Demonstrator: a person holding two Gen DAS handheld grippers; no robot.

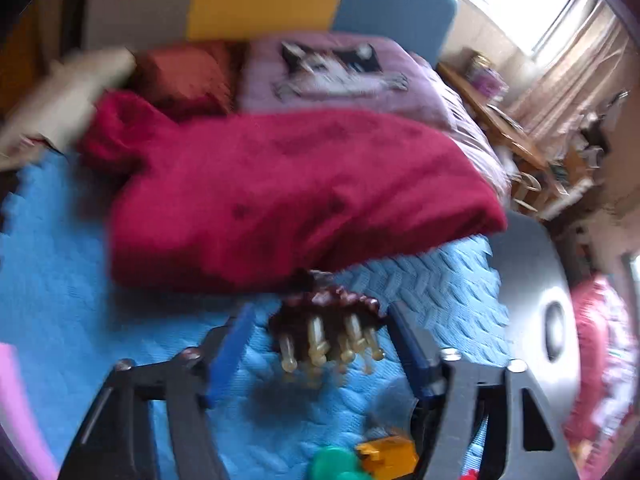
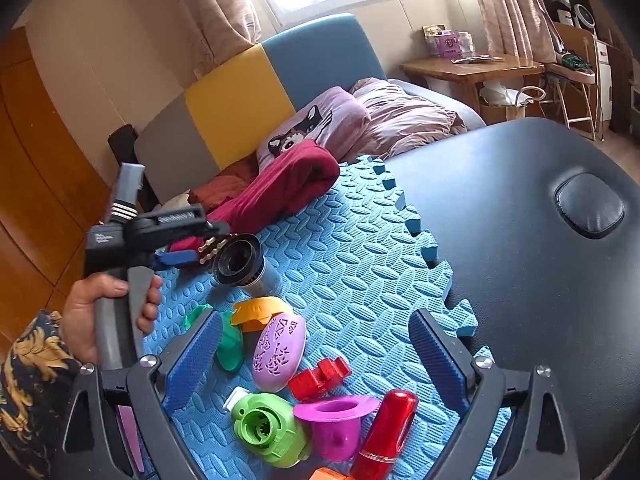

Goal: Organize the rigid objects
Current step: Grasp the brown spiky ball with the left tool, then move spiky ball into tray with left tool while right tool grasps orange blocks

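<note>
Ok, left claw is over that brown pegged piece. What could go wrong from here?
The left view is blurred, and the brown pegged piece sits loose between the fingers of the open left claw, at the edge of the red blanket; closing could snag fabric. The black-rimmed cylinder lies close beside that claw and might get knocked. Under the open right claw, the magenta cup and red tube crowd together; it may catch both.

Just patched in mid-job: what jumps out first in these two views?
A heap of bright plastic toys sits on the blue foam mat between the open right gripper: lime green piece, purple oval, red cylinder. Beyond lies a crimson blanket. The left gripper brackets a brown spiky toy.
</note>
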